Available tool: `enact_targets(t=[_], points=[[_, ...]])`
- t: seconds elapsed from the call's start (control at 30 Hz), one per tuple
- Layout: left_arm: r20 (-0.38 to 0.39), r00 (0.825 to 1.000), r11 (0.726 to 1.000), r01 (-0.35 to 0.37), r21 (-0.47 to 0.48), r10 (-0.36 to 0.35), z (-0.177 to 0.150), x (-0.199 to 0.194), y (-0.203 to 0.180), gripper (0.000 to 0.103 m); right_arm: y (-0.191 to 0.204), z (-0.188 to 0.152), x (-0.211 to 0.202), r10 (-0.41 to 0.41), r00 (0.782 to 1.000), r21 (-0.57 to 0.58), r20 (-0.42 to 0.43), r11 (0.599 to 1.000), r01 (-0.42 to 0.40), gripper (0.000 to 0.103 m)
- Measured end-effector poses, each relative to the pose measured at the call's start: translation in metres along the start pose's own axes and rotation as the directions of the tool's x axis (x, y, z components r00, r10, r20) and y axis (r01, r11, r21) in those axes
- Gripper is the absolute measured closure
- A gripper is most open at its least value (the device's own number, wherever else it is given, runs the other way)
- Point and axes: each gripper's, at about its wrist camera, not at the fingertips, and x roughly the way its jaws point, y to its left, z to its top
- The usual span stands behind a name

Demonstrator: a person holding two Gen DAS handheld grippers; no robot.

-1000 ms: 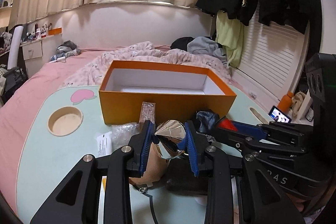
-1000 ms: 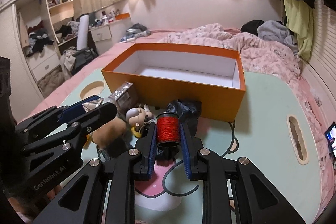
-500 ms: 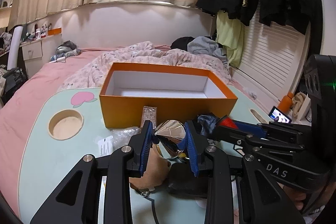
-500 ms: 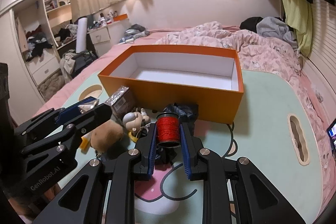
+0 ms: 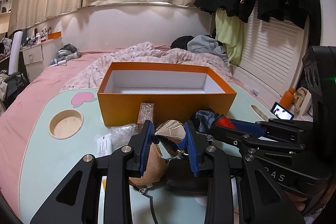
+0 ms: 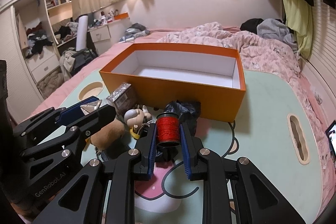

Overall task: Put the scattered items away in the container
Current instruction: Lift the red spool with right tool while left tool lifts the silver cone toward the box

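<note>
Both tools raised, mirrored cone (image 5: 171, 138), red thread spool (image 6: 168, 131)

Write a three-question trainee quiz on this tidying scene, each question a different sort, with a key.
1. True or false: the orange box already holds an item.
2. Multiple choice: the right tool is shut on: A) a plush toy; B) a red thread spool; C) a phone.
3. Fill in: the left tool grips a shiny silver ____.

Key:
1. False; what shows of its white inside is bare.
2. B
3. cone
</note>
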Motion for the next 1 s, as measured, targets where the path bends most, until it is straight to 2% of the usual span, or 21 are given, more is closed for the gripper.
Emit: enact_targets(t=[1.0], points=[[-0.003,1.0,1.0,0.003,-0.001,-0.003,-0.002,-0.0003,0.0037,0.07,0.0006,-0.0003,-0.0001,0.0,1.0,-0.001,-0.002,1.0,0.0,0.081]])
